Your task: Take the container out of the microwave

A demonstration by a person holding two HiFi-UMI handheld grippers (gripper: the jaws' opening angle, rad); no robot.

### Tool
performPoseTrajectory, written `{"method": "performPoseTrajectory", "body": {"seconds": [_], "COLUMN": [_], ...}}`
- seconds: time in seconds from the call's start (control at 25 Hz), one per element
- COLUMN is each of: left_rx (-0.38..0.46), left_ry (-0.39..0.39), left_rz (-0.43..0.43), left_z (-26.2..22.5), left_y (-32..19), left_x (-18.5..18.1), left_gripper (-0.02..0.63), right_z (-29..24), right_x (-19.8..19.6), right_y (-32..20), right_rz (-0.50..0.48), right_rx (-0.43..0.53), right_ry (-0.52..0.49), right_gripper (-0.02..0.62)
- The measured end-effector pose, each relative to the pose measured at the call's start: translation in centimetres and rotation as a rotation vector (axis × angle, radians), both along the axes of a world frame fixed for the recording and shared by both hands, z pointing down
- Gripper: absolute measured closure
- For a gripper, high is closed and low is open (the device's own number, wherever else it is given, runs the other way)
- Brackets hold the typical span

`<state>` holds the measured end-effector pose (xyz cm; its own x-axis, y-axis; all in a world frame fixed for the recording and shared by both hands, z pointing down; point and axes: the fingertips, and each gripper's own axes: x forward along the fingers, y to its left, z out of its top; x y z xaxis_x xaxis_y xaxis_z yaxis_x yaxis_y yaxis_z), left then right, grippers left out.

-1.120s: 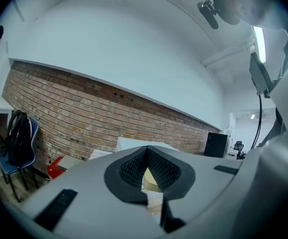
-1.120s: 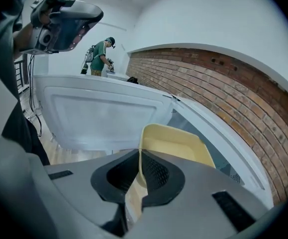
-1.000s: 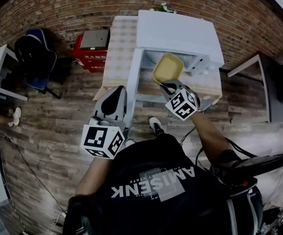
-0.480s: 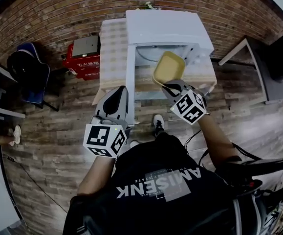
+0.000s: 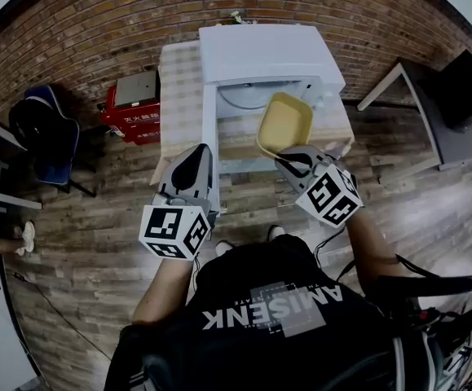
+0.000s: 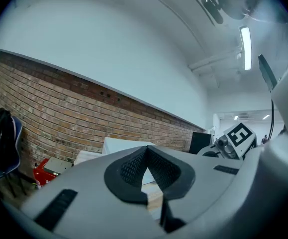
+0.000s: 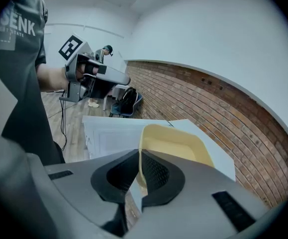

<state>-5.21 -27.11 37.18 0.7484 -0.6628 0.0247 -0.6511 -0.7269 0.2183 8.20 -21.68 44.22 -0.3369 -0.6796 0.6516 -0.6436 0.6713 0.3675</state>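
"AMISENK" in pale capitals, upside down on the person's black shirt [image 5: 272, 308], smaller line beneath too blurred, white print on red box [image 5: 130, 125] illegible

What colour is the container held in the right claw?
The rounded plastic container is plain pale yellow, with no pattern; the right gripper view shows it best.

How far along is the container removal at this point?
Done: the microwave door stands open, and the yellow container looks clear of the cavity, just in front of the microwave.
In hand: the right gripper is shut on the container's near rim, holding it in the air. The left gripper is shut and empty.
Left: setting the container down; the door is not yet closed.
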Motion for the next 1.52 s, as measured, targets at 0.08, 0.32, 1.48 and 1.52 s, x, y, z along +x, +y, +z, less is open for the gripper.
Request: {"method": "performPoseTrajectory", "body": {"seconds": [0.08,0.32,1.48,1.52], "left_rx": [-0.004,0.006,0.01,0.011], "left_ry": [-0.003,-0.008,-0.008,-0.008], "left_rz": [-0.006,-0.022,-0.067,-0.069], "left_z": [0.0,-1.1,-2.7,-2.7], "left_y": [0.0,0.4,2.6,2.6], "left_x": [0.7,4.2,10.2,10.2], "left_gripper": [0.595,0.595,0.595,0.595], "right_z": [-0.8,-3.0,-6.4,-6.4], "right_x": [0.4,3.3,8.1,8.1], "right_y": [0.3,1.9,3.5,3.5], "right_rz": [-0.012,-0.049,-0.102,-0.105], "right_rx": [0.009,0.036,0.082,0.079], "right_ry": [-0.006,0.007,-0.049,-0.048], "right_gripper": [0.546,0.546,0.546,0.546]}}
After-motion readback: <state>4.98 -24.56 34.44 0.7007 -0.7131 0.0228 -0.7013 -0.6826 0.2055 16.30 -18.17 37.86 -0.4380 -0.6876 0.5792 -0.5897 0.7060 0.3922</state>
